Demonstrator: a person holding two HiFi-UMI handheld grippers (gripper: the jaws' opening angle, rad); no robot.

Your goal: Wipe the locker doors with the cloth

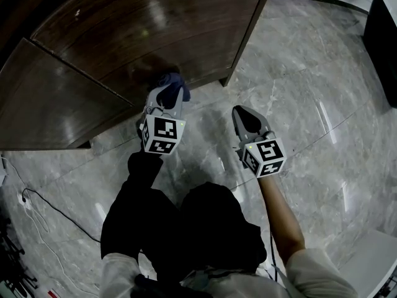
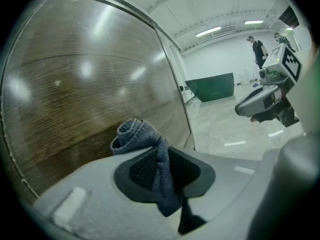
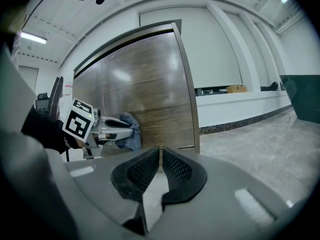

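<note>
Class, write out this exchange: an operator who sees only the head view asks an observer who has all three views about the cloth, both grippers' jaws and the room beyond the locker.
Operator: Is the cloth truly clamped?
Observer: Yes. The left gripper has its jaws pinched on it, and the rolled end sticks out past them toward the locker door.
Operator: And the right gripper?
Observer: Its jaws are together with nothing between them.
Operator: Anyone nearby?
Observer: Two people stand far off across the hall, in the left gripper view.
</note>
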